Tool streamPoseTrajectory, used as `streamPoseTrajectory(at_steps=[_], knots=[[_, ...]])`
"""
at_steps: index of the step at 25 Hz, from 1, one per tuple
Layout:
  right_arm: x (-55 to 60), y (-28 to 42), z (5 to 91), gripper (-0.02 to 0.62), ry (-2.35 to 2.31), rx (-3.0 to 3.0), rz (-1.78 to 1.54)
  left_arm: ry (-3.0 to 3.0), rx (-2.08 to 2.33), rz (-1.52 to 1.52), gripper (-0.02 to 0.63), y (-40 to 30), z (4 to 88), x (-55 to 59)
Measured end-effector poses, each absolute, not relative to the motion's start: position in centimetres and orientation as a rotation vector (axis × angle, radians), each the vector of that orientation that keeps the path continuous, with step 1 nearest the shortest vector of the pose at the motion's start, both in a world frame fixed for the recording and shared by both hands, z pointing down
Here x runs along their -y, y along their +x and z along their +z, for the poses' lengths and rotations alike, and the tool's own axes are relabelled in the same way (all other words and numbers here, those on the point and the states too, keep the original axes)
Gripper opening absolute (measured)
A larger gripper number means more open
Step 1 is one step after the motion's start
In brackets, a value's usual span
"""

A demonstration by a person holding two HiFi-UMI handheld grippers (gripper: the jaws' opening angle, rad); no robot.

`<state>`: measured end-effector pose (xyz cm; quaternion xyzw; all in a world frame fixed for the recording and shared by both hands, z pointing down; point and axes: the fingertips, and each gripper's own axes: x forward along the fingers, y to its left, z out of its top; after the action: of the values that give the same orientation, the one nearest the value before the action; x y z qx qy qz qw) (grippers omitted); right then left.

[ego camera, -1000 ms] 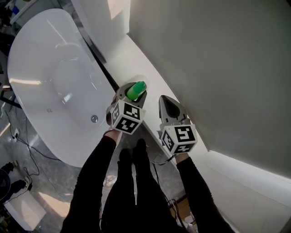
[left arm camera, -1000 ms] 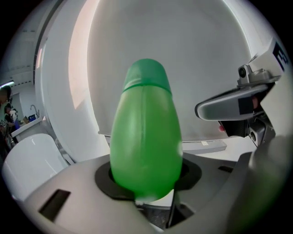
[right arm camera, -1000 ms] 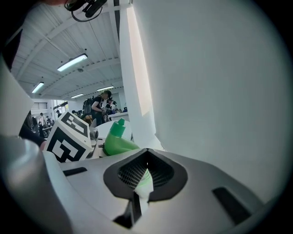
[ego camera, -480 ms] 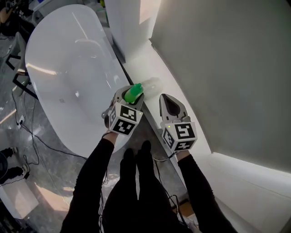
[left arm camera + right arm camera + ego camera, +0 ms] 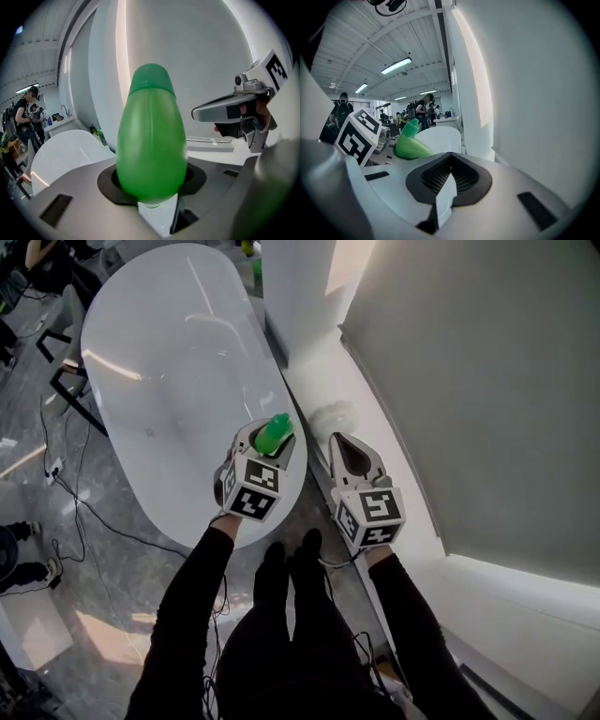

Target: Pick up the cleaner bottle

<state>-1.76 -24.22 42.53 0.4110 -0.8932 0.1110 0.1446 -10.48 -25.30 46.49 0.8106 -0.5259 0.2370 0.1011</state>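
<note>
The green cleaner bottle (image 5: 275, 432) stands cap up between my left gripper's jaws, clear of any surface. My left gripper (image 5: 265, 442) is shut on its rounded body and hangs over the near rim of the bathtub (image 5: 169, 343). The left gripper view is mostly filled by the bottle (image 5: 150, 136), whose base sits in the dark pads. My right gripper (image 5: 350, 454) floats just to its right above the white ledge (image 5: 323, 381), jaws together and empty. In the right gripper view, the bottle (image 5: 410, 144) shows to the left, beside the left gripper's marker cube (image 5: 357, 136).
A grey wall (image 5: 487, 381) rises right of the ledge, and a white pillar (image 5: 295, 277) stands at the tub's far end. Cables (image 5: 66, 493) trail over the grey floor on the left. People (image 5: 424, 110) stand far off in the room.
Both grippers have lifted and swung left, away from the wall. The bottle went with the left gripper from above the ledge to above the tub's rim. Neither grip changed.
</note>
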Motion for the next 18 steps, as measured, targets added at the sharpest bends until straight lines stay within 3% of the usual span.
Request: streamPoseTrajectory(at_steps=[18], knots=[[19.7, -9.1, 40.8, 0.002, 1.007, 2.651, 0.259, 2.248, 1.735, 0.638, 0.191, -18.8, 44.3, 18.3]])
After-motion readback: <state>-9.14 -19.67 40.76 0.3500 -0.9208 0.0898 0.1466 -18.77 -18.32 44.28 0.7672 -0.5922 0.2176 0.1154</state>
